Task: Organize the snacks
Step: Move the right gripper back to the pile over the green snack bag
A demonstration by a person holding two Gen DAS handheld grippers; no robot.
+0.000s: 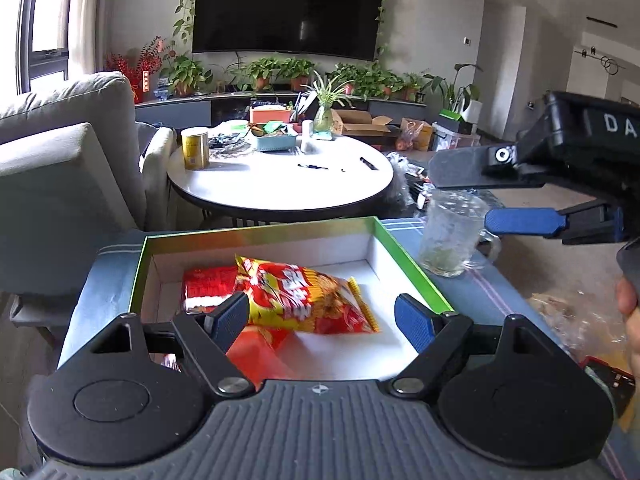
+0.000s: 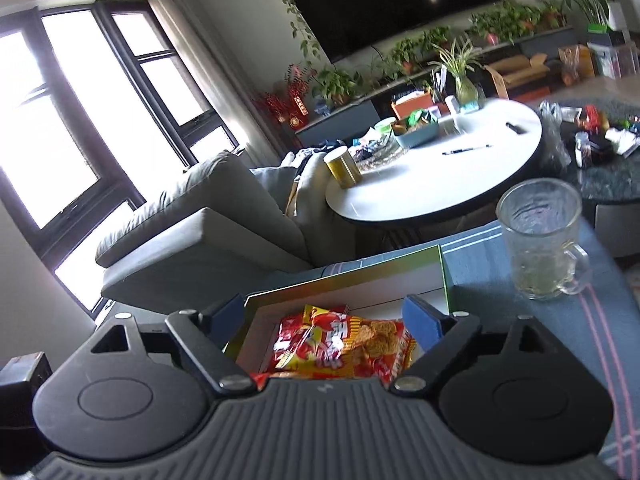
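Both my grippers, left point(image 1: 324, 316) and right point(image 2: 326, 320), over the box point(image 1: 256, 236), fingers apart, holding nothing. Snack bag point(image 1: 308, 296) lies inside. Mug point(image 1: 452, 236) just beside box's right edge.

Left wrist cam sits just behind its tongs point(image 1: 322, 320), angled down and close over the green-rimmed box point(image 1: 256, 236), facing the TV point(image 1: 288, 8) wall. Right wrist cam – same heading, rolled, box point(image 2: 344, 276) low in frame. Shared: box, snack packet point(image 1: 308, 296) point(image 2: 340, 346), glass mug point(image 1: 452, 236) point(image 2: 540, 240), round white tabletop point(image 1: 280, 180) point(image 2: 436, 176), sofa point(image 1: 60, 152) point(image 2: 200, 232).
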